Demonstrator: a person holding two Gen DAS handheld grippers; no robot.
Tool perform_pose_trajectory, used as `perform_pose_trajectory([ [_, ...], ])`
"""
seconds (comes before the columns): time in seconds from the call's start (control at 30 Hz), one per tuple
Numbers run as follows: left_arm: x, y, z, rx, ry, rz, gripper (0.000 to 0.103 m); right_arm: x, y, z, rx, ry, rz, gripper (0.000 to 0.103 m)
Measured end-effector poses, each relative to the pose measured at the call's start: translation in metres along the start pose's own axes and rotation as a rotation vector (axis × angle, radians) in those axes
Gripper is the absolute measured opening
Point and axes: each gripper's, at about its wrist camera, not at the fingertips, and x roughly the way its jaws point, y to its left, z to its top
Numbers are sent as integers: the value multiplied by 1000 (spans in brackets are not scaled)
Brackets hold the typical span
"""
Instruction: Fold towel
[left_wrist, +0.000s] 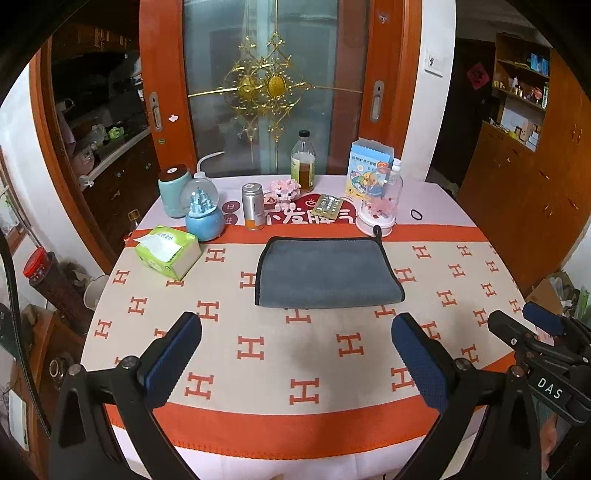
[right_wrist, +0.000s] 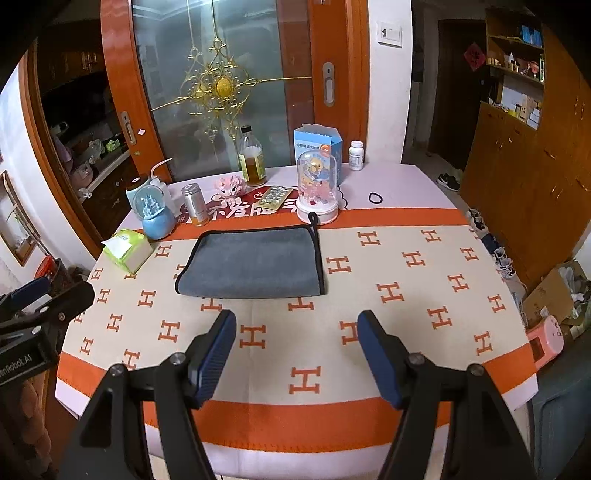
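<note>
**Grey towel lies folded on the table, both grippers spread and empty**

Left wrist view: the left gripper (left_wrist: 295, 354) hovers over the table's near edge, its blue pads wide apart, holding nothing. The towel (left_wrist: 325, 273) lies flat mid-table on the H-patterned cloth (left_wrist: 251, 347), its loop towards the far side. A tissue pack (left_wrist: 168, 251) sits near the left edge.

Right wrist view: the right gripper (right_wrist: 297, 350) is likewise spread and empty, short of the towel (right_wrist: 251, 264). A hair tie (right_wrist: 376, 198) lies towards the far right corner.

Both tongs (left_wrist: 295, 354) (right_wrist: 297, 350): black angular frames w/ silver screws, navy textured pads (left_wrist: 421, 365), white "DAS" lettering.
</note>
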Motion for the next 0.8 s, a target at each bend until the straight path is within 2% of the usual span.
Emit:
perform_pose_trajectory([
  [0.2,-11,-15,-6,17,-2,22,102,-5,-10,-2,-4,21,35,68],
  [0.43,-9,-25,-15,-24,41,19,102,-15,-11,-8,-19,4,64,68],
  [0.6,-7,-30,-21,-41,55,23,102,-17,-9,-12,-40,-13,52,68],
  [0.8,-5,-36,-26,-37,65,32,102,-13,-15,-14,-10,18,64,68],
])
